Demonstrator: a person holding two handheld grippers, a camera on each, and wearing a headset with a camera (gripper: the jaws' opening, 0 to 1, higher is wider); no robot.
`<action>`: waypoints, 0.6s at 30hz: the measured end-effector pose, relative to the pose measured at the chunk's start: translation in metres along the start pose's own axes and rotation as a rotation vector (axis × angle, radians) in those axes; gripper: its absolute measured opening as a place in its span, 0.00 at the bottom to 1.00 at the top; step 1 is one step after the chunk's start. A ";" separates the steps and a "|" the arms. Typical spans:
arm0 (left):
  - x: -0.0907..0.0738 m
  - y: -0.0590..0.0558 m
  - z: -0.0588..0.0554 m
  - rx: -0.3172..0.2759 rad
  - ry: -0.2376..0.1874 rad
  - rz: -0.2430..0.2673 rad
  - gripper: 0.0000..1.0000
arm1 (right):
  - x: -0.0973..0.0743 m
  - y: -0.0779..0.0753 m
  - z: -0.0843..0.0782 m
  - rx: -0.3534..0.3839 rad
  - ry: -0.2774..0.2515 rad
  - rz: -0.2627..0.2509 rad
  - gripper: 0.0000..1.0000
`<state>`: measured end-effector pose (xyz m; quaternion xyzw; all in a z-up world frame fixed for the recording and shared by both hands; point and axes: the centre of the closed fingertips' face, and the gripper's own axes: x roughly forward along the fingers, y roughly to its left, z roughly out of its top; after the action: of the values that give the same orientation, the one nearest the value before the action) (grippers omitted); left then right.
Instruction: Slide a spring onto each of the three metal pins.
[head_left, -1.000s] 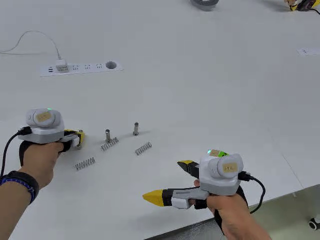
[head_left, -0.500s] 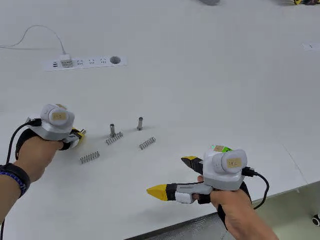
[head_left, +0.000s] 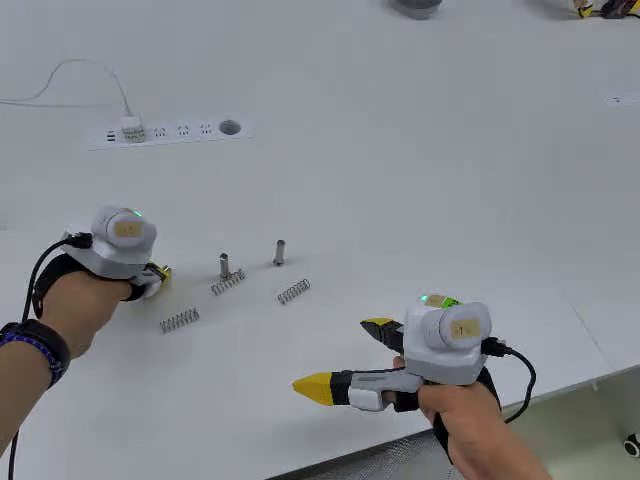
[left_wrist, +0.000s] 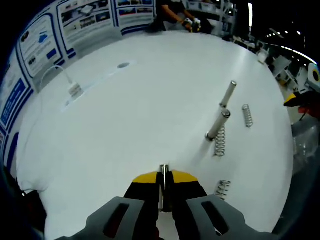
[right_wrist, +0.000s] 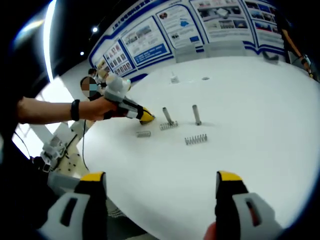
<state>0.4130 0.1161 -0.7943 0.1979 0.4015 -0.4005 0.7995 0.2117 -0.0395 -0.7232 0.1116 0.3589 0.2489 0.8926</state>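
Two metal pins stand upright on the white table, one (head_left: 224, 265) (left_wrist: 217, 125) (right_wrist: 168, 116) left of the other (head_left: 279, 252) (left_wrist: 227, 94) (right_wrist: 196, 114). Three springs lie near them: one (head_left: 180, 320) (left_wrist: 223, 187) (right_wrist: 143, 133) at the left, one (head_left: 228, 283) (left_wrist: 220, 141) at the left pin's foot, one (head_left: 294, 291) (right_wrist: 196, 139) at the right. My left gripper (head_left: 155, 275) (left_wrist: 163, 181) is down at the table left of the pins, shut on a third metal pin (left_wrist: 163, 192). My right gripper (head_left: 345, 357) (right_wrist: 160, 177) hovers open and empty near the front edge.
A white power strip (head_left: 165, 131) with a plug and cable lies at the back left. The table's front edge (head_left: 560, 385) runs just behind my right hand. Poster boards (right_wrist: 165, 30) stand beyond the table.
My left hand has rolled its gripper over while the tip stays left of the pins. The right gripper has hardly moved. The head camera has shifted slightly.
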 end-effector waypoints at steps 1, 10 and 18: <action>-0.003 0.000 0.001 -0.010 -0.007 0.002 0.07 | -0.001 0.000 0.001 0.001 -0.004 -0.002 0.92; -0.027 0.003 0.004 -0.101 -0.070 0.015 0.07 | -0.007 -0.006 0.002 0.011 -0.019 -0.014 0.91; -0.036 0.005 -0.002 -0.123 -0.077 0.027 0.07 | -0.006 -0.002 -0.002 0.015 -0.017 -0.007 0.91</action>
<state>0.4030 0.1377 -0.7670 0.1382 0.3914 -0.3714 0.8305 0.2073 -0.0445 -0.7224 0.1191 0.3534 0.2419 0.8958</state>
